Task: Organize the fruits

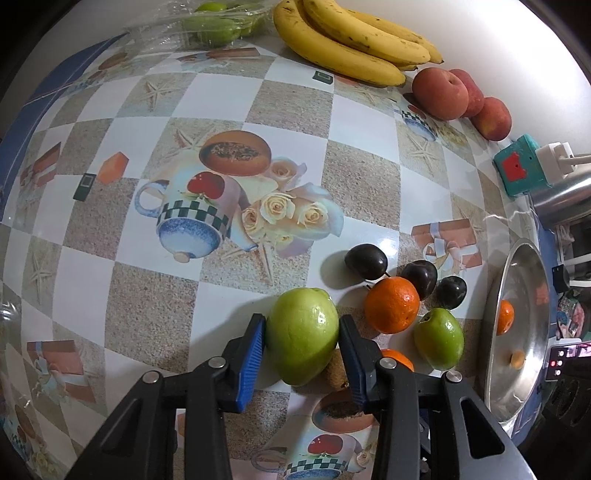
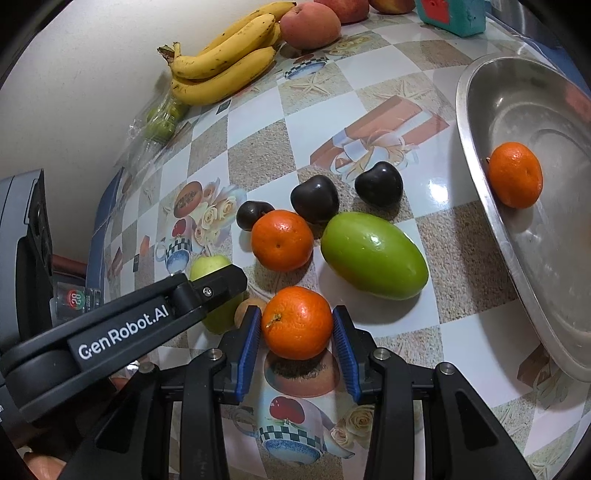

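- Left tongs (image 1: 302, 334) are pressing both blue pads against the sides of a large green fruit (image 1: 303, 334) that is sitting on the patterned worktop (image 1: 155, 306).
- Right tongs (image 2: 297, 330) are closing their blue pads on an orange (image 2: 297, 322), which is also resting on the worktop.
- Lying just beyond it are a second orange (image 2: 282, 240), a long green fruit (image 2: 373, 255) and three dark plums (image 2: 314, 197), clustered together.
- Sitting inside the steel bowl (image 2: 517, 266) at the right is a third orange (image 2: 515, 174).
- Bananas (image 1: 347, 40) and peaches (image 1: 439, 92) are lying along the far edge, near the wall.
- More green fruit in a clear bag (image 1: 210, 22) is lying beside the bananas.
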The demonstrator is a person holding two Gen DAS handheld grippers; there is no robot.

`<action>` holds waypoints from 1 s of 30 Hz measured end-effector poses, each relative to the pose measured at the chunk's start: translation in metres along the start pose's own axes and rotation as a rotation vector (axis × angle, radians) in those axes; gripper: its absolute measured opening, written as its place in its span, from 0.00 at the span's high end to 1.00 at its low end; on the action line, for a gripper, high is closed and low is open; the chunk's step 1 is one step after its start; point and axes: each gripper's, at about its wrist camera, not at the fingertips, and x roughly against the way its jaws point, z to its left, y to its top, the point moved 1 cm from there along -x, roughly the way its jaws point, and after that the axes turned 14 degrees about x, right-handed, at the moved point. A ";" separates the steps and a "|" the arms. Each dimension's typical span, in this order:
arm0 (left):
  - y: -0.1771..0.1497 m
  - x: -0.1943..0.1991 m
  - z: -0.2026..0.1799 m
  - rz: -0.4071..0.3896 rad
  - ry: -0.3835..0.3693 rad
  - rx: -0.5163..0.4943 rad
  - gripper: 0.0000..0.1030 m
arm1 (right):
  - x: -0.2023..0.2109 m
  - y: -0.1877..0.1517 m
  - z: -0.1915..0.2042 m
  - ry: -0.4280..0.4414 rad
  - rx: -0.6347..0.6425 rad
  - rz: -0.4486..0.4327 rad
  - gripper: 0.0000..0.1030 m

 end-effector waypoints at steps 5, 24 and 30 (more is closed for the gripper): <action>0.003 0.005 0.006 -0.018 0.013 0.015 0.59 | 0.000 0.000 -0.003 0.012 -0.011 -0.001 0.61; 0.011 0.064 0.015 -0.139 -0.061 0.046 0.59 | 0.050 0.010 0.000 0.027 -0.017 -0.122 0.61; 0.010 0.071 0.010 -0.158 -0.074 0.045 0.59 | 0.061 0.011 -0.010 -0.008 -0.037 -0.141 0.61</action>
